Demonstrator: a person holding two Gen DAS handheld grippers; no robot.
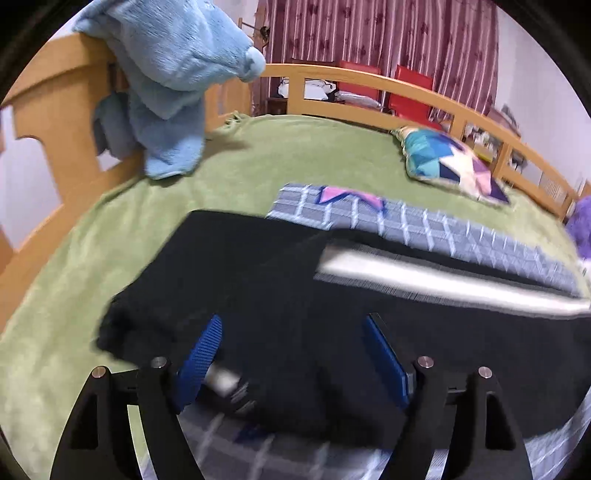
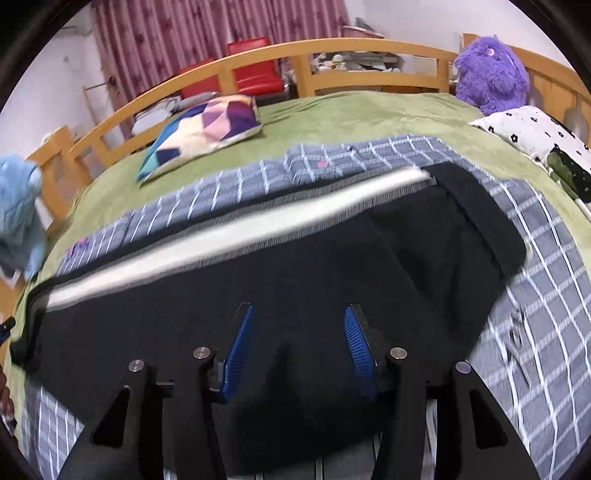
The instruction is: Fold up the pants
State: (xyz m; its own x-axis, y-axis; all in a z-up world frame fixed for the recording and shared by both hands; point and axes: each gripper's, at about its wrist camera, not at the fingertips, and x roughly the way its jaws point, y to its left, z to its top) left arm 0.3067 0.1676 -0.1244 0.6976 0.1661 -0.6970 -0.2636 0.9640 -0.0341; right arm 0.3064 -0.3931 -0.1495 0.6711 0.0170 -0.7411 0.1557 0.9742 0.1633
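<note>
left wrist, one black pants [image 1: 258, 280], two pillows [image 2: 207, 129]

**Bedroom with a wooden-railed bed**

A bed with a light wooden rail [image 2: 258, 55] carries a green blanket [image 1: 240, 155]. Behind it hang maroon patterned curtains [image 1: 369, 33] against white walls [image 2: 55, 74], with two red chairs [image 2: 255, 70] just past the rail.

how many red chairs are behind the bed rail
2: both stand side by side beyond the wooden rail, before the curtain, one red chair left, the other red chair right. More may be hidden.
</note>
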